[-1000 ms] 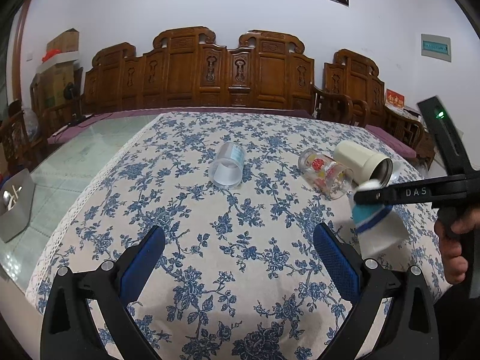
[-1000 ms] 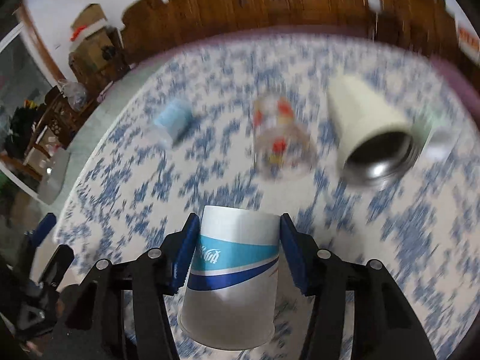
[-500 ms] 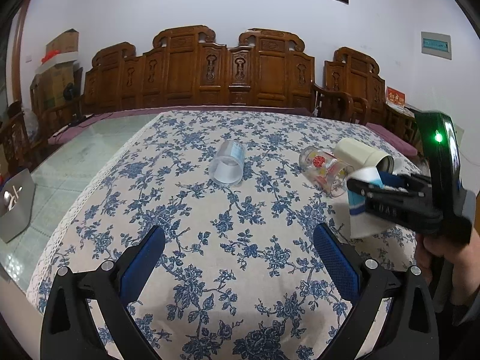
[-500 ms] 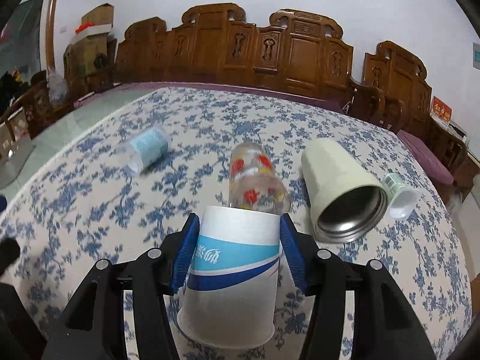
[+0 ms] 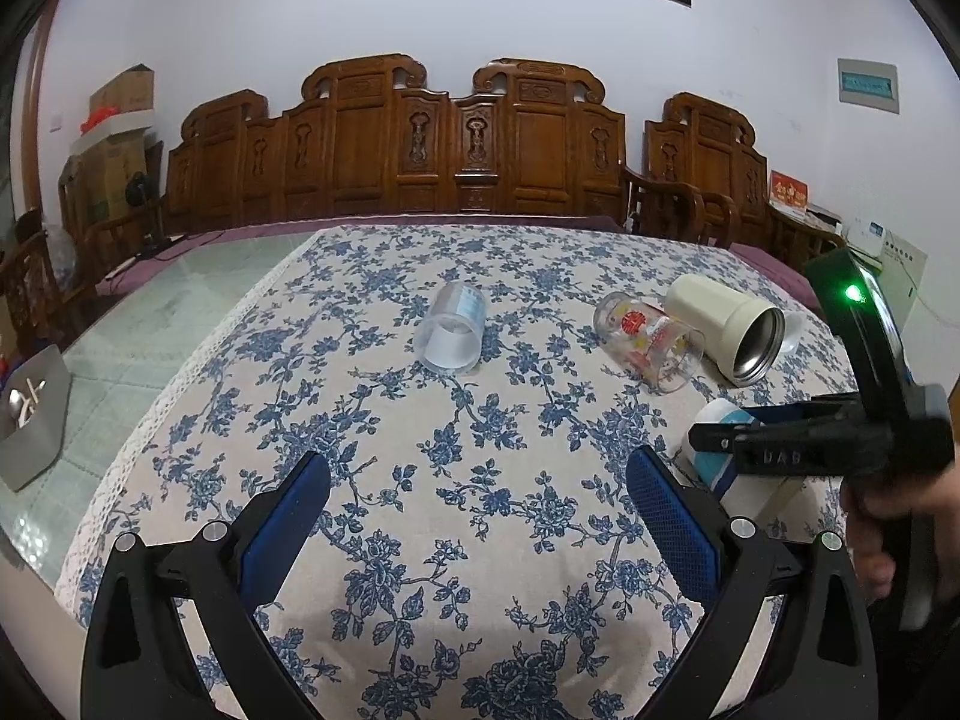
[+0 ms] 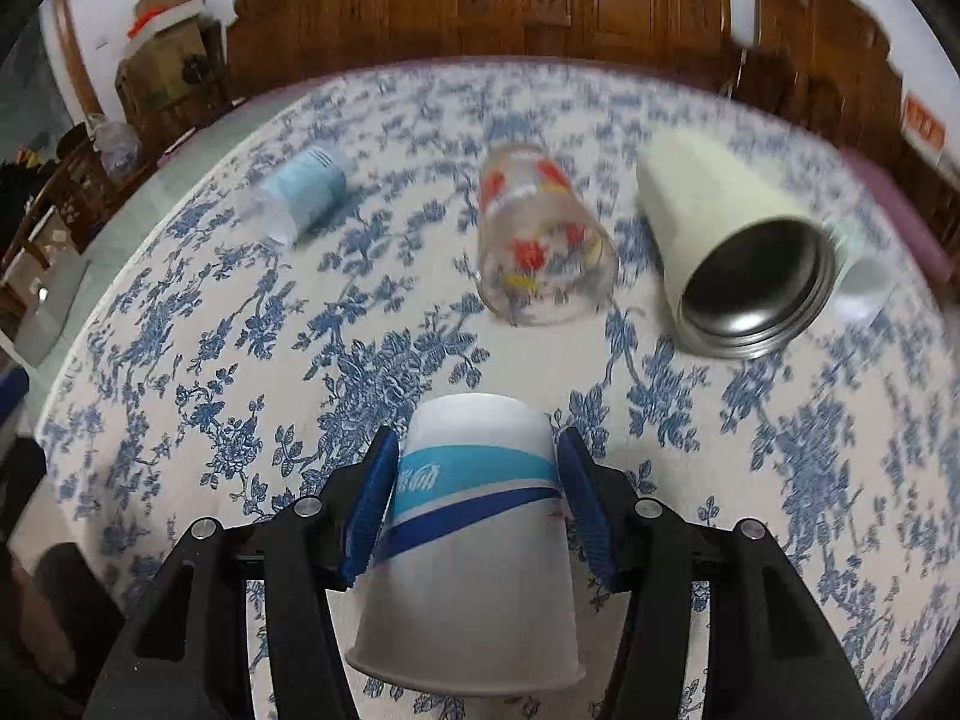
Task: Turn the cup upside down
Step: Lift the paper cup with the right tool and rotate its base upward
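Note:
A white paper cup (image 6: 480, 516) with a blue band sits mouth down between my right gripper's (image 6: 477, 468) blue pads, base pointing away. The pads press its sides; its rim is low, at or near the tablecloth. In the left wrist view the same cup (image 5: 717, 456) shows at the right, partly hidden by the right gripper (image 5: 720, 441). My left gripper (image 5: 474, 516) is open and empty above the near part of the table.
Lying on their sides on the blue-flowered tablecloth (image 5: 372, 420) are a clear plastic cup (image 5: 453, 330), a printed glass (image 5: 651, 342) and a cream steel-lined mug (image 5: 729, 324). A small white cup (image 6: 864, 282) lies behind the mug. Wooden chairs (image 5: 456, 144) line the far side.
The right gripper has lowered the paper cup toward the table and tilted downward. The left gripper has not moved.

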`<state>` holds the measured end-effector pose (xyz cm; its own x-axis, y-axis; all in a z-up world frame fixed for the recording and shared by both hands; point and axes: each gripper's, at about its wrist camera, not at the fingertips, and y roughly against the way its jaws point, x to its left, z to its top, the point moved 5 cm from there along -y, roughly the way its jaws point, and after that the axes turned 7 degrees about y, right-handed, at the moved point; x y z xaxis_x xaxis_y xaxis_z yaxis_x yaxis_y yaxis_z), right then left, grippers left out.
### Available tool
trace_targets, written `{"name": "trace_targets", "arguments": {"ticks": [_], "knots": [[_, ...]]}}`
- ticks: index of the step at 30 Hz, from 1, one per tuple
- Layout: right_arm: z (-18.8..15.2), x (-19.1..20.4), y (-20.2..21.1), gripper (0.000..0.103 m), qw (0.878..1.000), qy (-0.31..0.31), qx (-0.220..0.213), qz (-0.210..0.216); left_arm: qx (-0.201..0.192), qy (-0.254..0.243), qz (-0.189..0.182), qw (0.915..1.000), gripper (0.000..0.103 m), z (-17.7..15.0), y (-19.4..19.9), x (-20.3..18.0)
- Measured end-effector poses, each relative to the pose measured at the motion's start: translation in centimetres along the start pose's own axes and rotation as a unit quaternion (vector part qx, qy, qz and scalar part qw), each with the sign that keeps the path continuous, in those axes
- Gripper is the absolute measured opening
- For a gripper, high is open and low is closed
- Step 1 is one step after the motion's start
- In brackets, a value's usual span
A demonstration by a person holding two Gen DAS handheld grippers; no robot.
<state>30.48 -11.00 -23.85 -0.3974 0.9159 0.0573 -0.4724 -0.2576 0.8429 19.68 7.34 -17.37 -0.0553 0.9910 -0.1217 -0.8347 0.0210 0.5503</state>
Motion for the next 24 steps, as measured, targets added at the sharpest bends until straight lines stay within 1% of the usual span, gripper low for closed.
{"name": "trace_targets", "arguments": {"ticks": [2, 3, 6, 7, 9, 10, 11, 13, 16, 17, 19, 21, 23, 24], "knots": [[0.3, -0.4, -0.4, 0.082, 0.999, -0.009, 0.032, 0.028, 0.0, 0.003, 0.0, 1.0, 0.095, 0.0, 0.0, 0.1], [0.4, -0.6, -0.5, 0.082, 0.998, -0.013, 0.045, 0.04, 0.001, 0.004, 0.0, 1.0, 0.095, 0.0, 0.0, 0.2], [1.0, -1.1, -0.6, 0.082, 0.995, -0.024, 0.084, 0.055, 0.002, 0.006, -0.001, 1.0, 0.095, 0.0, -0.1, 0.3], [1.3, -1.3, -0.9, 0.082, 0.992, -0.029, 0.107, 0.065, 0.002, 0.006, -0.001, 1.0, 0.095, 0.0, -0.1, 0.3], [1.7, -1.4, -1.6, 0.082, 0.987, -0.034, 0.141, 0.071, 0.003, 0.006, -0.001, 1.0, 0.095, 0.1, -0.1, 0.2], [1.9, -1.3, -2.1, 0.082, 0.983, -0.029, 0.166, 0.075, 0.003, 0.006, -0.001, 1.0, 0.095, 0.1, -0.1, 0.2], [2.0, -1.3, -2.4, 0.082, 0.981, -0.02, 0.179, 0.074, 0.004, 0.005, -0.001, 1.0, 0.095, 0.1, -0.2, 0.2], [2.3, -0.8, -3.1, 0.082, 0.976, 0.014, 0.209, 0.056, 0.005, 0.005, -0.001, 1.0, 0.095, 0.0, -0.2, 0.2], [2.4, 0.3, -4.0, 0.081, 0.966, 0.044, 0.249, 0.061, 0.008, 0.004, 0.0, 1.0, 0.095, 0.0, -0.4, 0.3], [2.5, 0.7, -4.2, 0.075, 0.963, 0.058, 0.256, 0.055, 0.008, 0.004, 0.0, 1.0, 0.095, 0.0, -0.4, 0.3], [2.5, 1.5, -4.7, 0.055, 0.958, 0.079, 0.271, 0.048, 0.01, 0.004, 0.0, 0.9999, 0.095, 0.0, -0.5, 0.3], [2.7, 2.1, -4.6, 0.055, 0.958, 0.094, 0.268, 0.045, 0.012, 0.004, 0.001, 0.9999, 0.095, -0.1, -0.6, 0.3], [3.4, 2.9, -3.9, 0.055, 0.963, 0.106, 0.243, 0.041, 0.013, 0.003, 0.001, 0.9999, 0.095, -0.2, -0.7, 0.3], [4.2, 3.1, -3.6, 0.055, 0.969, 0.106, 0.219, 0.039, 0.013, 0.003, 0.001, 0.9999, 0.095, -0.2, -0.7, 0.3]]}}
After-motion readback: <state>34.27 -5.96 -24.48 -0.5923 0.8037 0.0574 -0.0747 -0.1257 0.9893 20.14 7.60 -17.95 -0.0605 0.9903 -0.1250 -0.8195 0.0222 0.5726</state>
